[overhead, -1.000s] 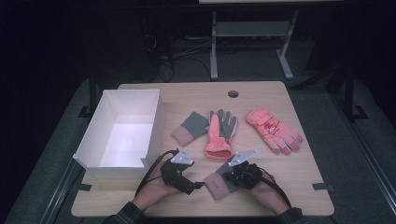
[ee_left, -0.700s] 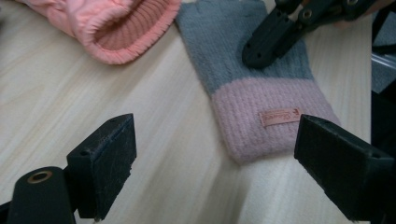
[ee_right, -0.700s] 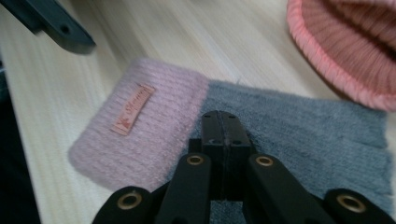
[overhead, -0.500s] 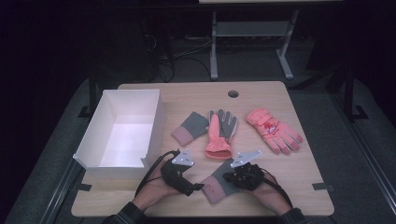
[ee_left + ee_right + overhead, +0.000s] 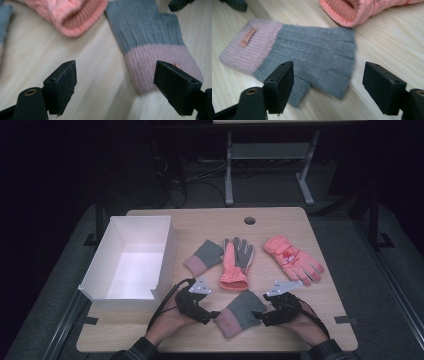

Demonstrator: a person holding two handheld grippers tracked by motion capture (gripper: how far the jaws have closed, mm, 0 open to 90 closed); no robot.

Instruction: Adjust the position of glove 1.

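Two open grippers flank a grey fingerless glove [image 5: 241, 312] with a pink cuff, lying flat near the front edge of the table [image 5: 330, 320], roughly midway along it. The right gripper [image 5: 261, 317], whose jaws have just been opening, stands released beside the glove's grey finger end with nothing between its pads; in the right gripper view the knit lies just ahead of them. The left gripper [image 5: 214, 315] is also spread wide, its jaws having just eased slightly inward, with one tip at the pink cuff and no grip taken. A small tan label [image 5: 248, 36] is sewn on the cuff; its lettering is too blurred to read.

Just behind the glove lies a coral and grey work glove [image 5: 235, 265], cuff toward the person. Its likely mate, a second grey and pink fingerless glove [image 5: 203, 257], rests farther back beside the white open box [image 5: 150, 285] at the left edge. A coral padded ski glove [image 5: 293, 259] with a small red print lies toward the right edge.

Judging by the layout, sorting or pairing is under way. To lift this glove cleanly, a jaw should come down over the thick cuff rather than the thin knit, pinch through both layers, and stay clear of the coral cuff just behind.
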